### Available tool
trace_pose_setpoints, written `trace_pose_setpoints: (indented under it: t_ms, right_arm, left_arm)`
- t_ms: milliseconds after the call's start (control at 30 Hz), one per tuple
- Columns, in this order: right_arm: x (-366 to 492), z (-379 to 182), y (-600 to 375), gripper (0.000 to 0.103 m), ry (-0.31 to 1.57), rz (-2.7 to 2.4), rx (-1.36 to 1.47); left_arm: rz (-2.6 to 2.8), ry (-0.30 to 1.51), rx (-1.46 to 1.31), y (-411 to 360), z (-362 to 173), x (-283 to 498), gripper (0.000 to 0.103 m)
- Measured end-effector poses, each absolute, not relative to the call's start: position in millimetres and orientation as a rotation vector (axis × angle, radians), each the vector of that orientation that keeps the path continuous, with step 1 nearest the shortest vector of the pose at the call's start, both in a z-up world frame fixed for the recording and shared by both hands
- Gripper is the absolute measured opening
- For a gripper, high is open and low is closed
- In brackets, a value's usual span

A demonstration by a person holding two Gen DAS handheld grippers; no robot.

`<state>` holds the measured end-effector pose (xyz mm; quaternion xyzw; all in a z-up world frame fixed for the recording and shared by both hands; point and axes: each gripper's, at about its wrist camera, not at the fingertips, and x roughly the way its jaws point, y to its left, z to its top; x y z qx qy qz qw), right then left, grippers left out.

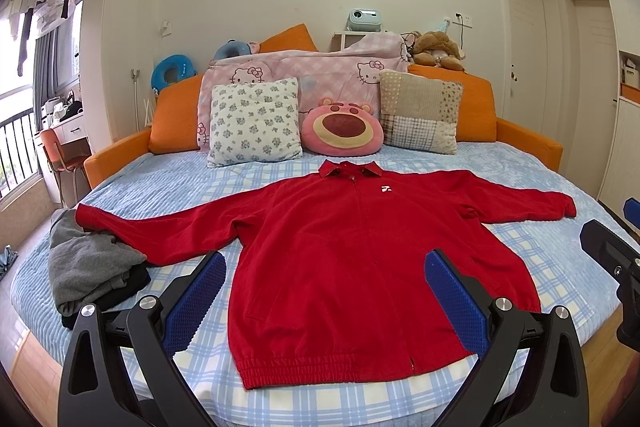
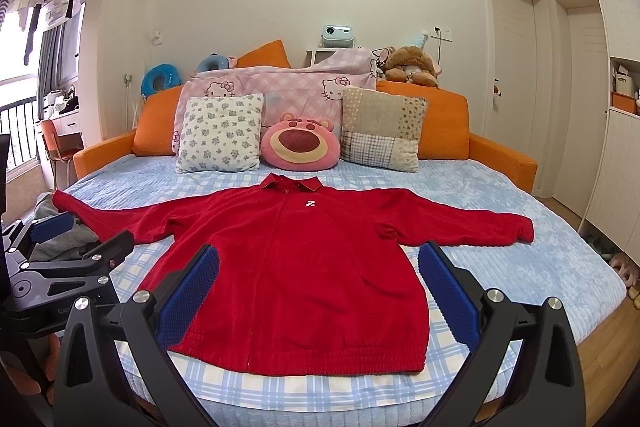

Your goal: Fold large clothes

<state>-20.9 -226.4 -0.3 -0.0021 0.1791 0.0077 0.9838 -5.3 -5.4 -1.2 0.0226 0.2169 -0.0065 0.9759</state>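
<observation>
A red zip jacket (image 1: 340, 259) lies flat, front up, on the blue checked bed cover (image 1: 320, 399), sleeves spread to both sides, collar toward the pillows, hem nearest me. It also shows in the right wrist view (image 2: 292, 275). My left gripper (image 1: 326, 291) is open and empty, held above the hem side of the jacket. My right gripper (image 2: 318, 283) is open and empty, also above the jacket's lower part. The right gripper's body shows at the right edge of the left wrist view (image 1: 616, 259); the left gripper's body shows at the left of the right wrist view (image 2: 60, 267).
A grey and black pile of clothes (image 1: 92, 267) lies at the bed's left edge under the jacket's left cuff. Pillows (image 1: 256, 121) and a pink bear cushion (image 1: 342, 129) line the orange headboard. Wooden floor (image 2: 608, 339) lies right of the bed.
</observation>
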Motion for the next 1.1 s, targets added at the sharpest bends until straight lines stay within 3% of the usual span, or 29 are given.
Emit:
trace_pose_setpoints:
  t_ms: [567, 867, 1100]
  right_arm:
    - [-11.6, -4.5, -230.9, 0.098, 0.362, -0.011, -0.012]
    - [14.8, -4.3, -272.2, 0.098, 0.339, -0.103, -0.036]
    - [55.6, -14.3, -326.7, 0.098, 0.357, -0.144, -0.067]
  left_arm:
    - [-0.035, 0.426, 0.065, -10.5, 1.0, 4.0, 0.101]
    - [-0.109, 0.431, 0.135, -60.2, 0.5, 61.7, 0.101]
    - [-0.206, 0.551, 0.104, -114.7, -21.4, 138.1, 0.101]
